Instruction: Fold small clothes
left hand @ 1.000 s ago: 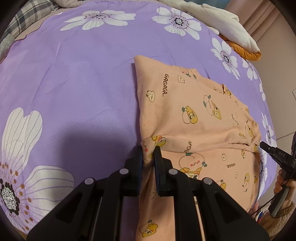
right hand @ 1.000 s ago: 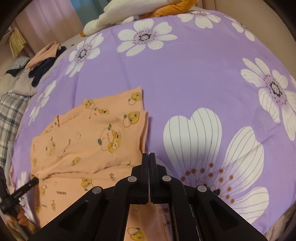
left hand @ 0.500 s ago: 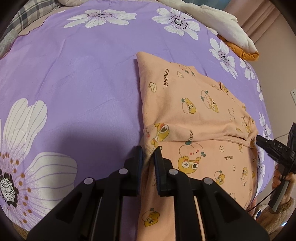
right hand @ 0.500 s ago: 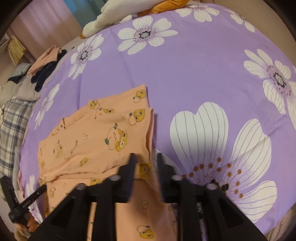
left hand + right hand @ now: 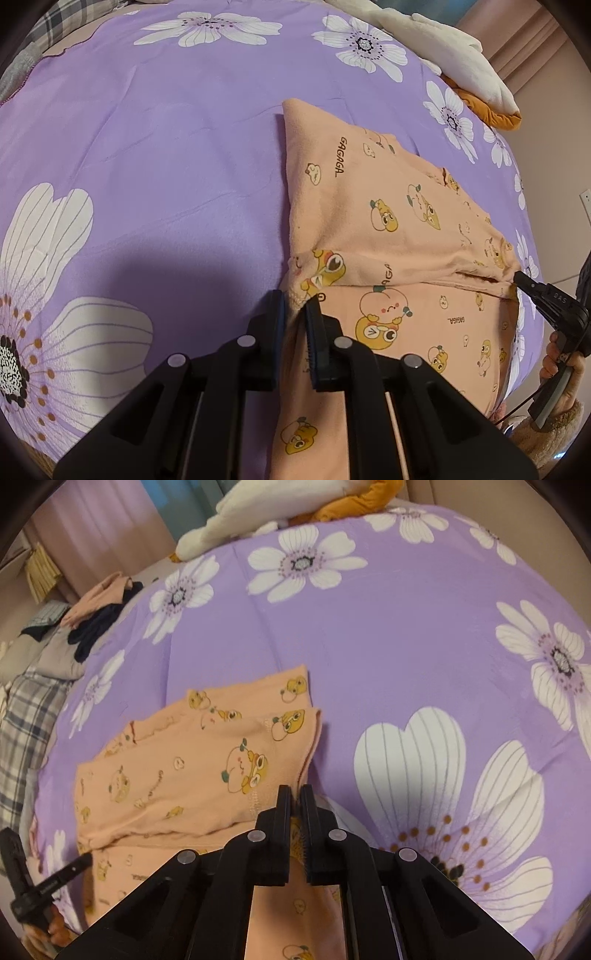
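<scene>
Because the peach-orange printed garment (image 5: 399, 236) is thin and soft, I judge that it will be light, will sag from any point where I lift it, and will wrinkle if I pull only one side. It lies on the bed, on the purple bedsheet with white flowers (image 5: 166, 147), and its far part is already turned over its near part, so that a fold edge crosses it from side to side. In my opinion the best places to take hold are the two ends of that fold edge, at the side hems, where several layers come together and the pads get something thicker to bite.

This is where I have it. My left tool (image 5: 295, 310) is closed on the bunched cloth at the left end of the fold, and my right tool (image 5: 294, 797) is pinched on the right side edge; its jaws are almost together with the hem between them. I think both ends must be moved together, otherwise the cloth will twist.

The print shows cartoon fruit figures, and the word "GAGAGA" can be read on the fabric, once near the far corner in the left view. Small letters on the other tool's body are too small for me to read.

Further out, a white and orange plush thing (image 5: 280, 513) lies at the far bed edge, and a heap of clothes (image 5: 99, 609) waits at the left.
</scene>
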The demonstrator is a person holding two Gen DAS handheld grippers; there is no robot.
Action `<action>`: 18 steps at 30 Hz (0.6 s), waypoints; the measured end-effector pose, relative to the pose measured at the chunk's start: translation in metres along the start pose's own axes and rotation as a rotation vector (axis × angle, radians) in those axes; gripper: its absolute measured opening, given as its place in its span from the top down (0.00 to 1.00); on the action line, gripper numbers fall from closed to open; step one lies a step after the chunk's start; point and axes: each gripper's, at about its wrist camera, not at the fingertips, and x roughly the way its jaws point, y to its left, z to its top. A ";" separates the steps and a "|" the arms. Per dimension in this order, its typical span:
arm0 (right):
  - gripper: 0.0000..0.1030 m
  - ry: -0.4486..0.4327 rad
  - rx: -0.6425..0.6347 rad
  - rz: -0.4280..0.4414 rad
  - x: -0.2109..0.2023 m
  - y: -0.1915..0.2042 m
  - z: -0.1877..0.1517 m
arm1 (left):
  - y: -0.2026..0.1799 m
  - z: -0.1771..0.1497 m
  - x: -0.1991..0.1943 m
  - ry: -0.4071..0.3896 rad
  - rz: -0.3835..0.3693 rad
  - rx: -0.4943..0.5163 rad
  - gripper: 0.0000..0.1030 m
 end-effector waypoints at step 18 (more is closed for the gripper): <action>0.94 0.068 -0.032 -0.114 0.038 0.001 -0.003 | 0.014 0.000 0.005 -0.004 -0.058 -0.071 0.86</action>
